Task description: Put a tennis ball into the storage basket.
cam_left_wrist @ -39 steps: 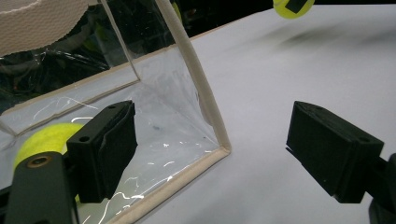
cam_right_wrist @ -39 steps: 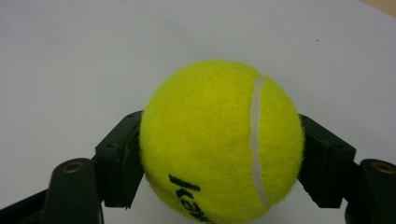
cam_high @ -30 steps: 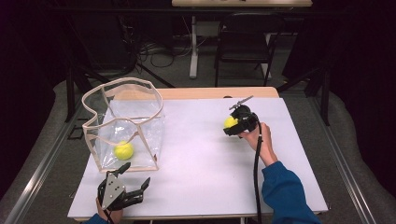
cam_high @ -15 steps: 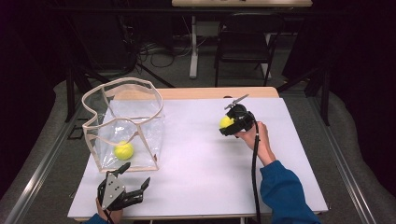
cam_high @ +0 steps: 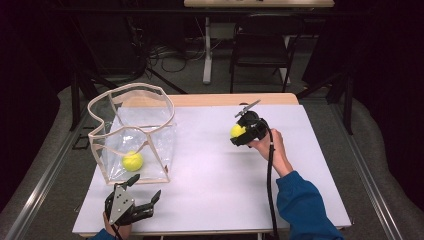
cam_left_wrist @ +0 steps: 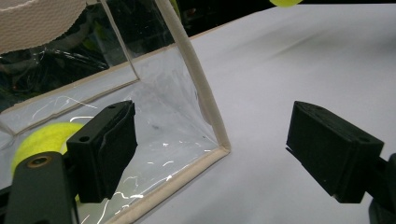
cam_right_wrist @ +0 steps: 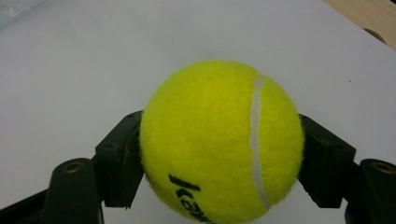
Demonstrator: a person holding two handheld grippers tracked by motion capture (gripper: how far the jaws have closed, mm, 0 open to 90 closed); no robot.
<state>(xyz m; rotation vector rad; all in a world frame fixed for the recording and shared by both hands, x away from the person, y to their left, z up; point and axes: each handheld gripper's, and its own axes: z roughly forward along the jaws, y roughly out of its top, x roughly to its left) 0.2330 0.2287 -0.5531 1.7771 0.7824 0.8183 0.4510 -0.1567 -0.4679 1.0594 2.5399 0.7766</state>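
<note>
Carrying a tennis ball (cam_right_wrist: 222, 142) is the step in hand: the right gripper (cam_high: 243, 131) has its fingers (cam_right_wrist: 119, 158) clamped on the ball's two sides, holding it clear above the white surface (cam_high: 215, 170). The landmark is the clear bag (cam_high: 132, 132) with its tan rim, standing open well to the left of the held ball; a second ball (cam_high: 132, 161) already lies inside it at the bottom. The left gripper (cam_high: 131, 202) rests just in front of the bag, its fingers (cam_left_wrist: 105, 149) wide apart and holding nothing. Next, I judge, the held ball must travel across to above the bag's mouth, then be released inside its rim.
</note>
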